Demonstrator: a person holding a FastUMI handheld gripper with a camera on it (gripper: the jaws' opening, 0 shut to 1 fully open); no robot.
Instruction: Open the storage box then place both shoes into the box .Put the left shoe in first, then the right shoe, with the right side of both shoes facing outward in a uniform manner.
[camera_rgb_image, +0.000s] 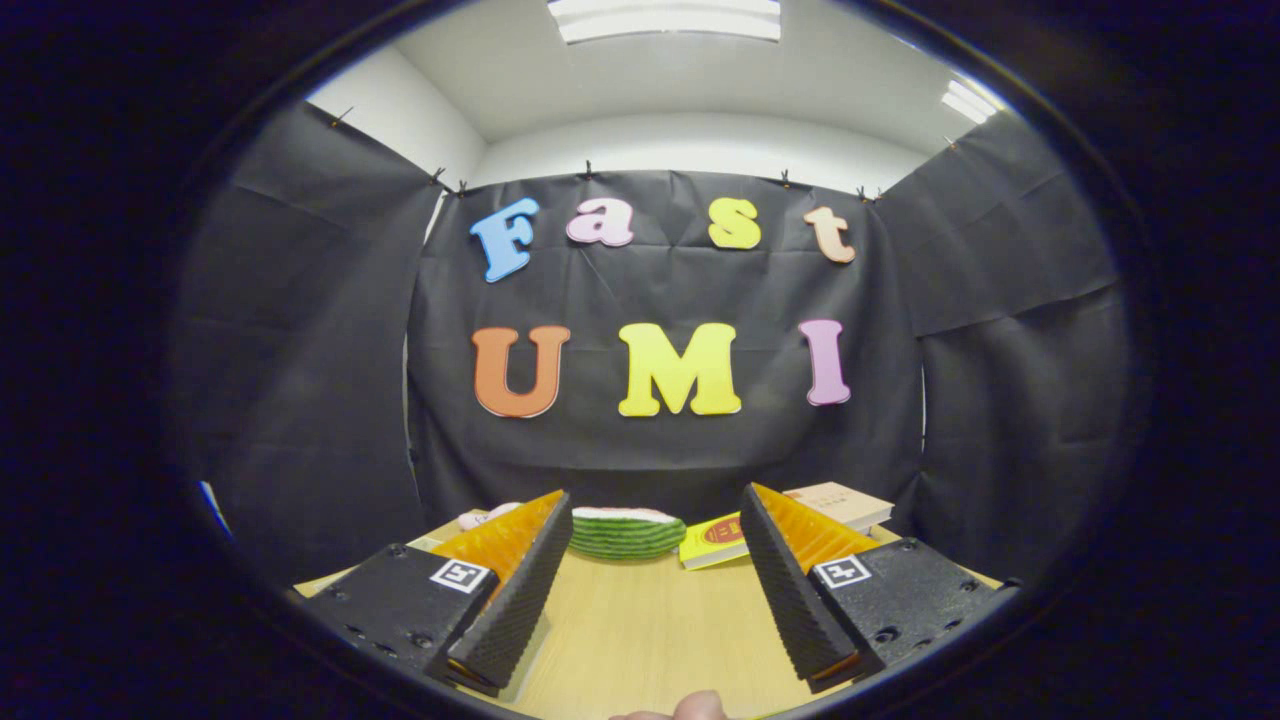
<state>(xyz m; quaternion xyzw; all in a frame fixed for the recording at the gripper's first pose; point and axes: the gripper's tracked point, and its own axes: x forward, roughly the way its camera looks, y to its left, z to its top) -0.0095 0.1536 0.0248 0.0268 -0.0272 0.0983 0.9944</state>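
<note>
My gripper (655, 510) is open, its two fingers spread wide above a wooden table (640, 630), with nothing between them. The view points nearly level toward the booth's back wall. Beyond the fingertips, at the table's far edge, lies a green striped watermelon-slice toy (625, 532). A person's fingertip (695, 707) shows at the table's near edge, between the fingers.
A yellow book (715, 540) and a pale book (840, 503) lie at the far right of the table, partly behind the right finger. A small pale object (485, 515) peeks out behind the left finger. Black cloth walls close in the table on three sides.
</note>
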